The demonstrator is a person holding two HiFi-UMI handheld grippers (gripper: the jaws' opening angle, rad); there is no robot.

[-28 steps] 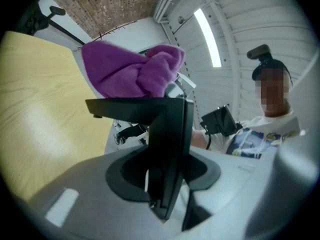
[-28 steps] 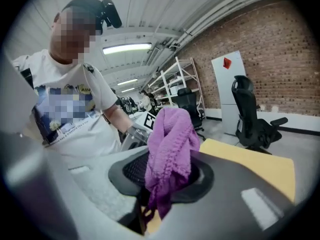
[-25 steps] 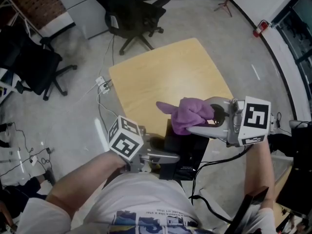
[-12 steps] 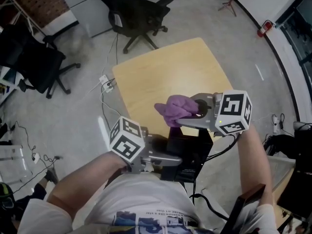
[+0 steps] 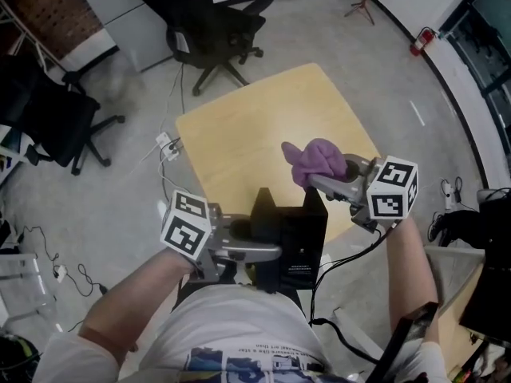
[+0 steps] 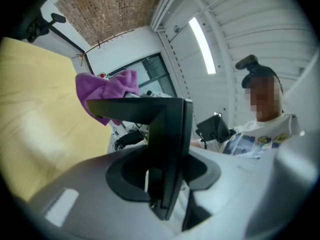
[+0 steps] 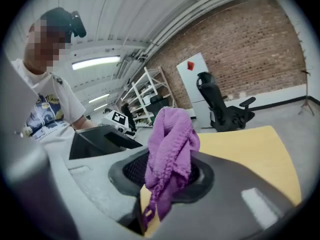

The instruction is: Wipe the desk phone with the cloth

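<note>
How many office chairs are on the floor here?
2. One black chair stands beyond the table, at top; a second chair is at far left. More may sit out of frame.

My left gripper (image 5: 267,251) is near my body and points level toward the right, its jaws clamped on the desk phone (image 5: 291,230). My right gripper (image 5: 319,180) is farther out on the right. It angles left and slightly down, jaws pinching the cloth (image 5: 317,160).

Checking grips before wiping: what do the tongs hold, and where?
Left tongs: desk phone, by a thin black edge. Right tongs: purple cloth, by its bunched end.
</note>
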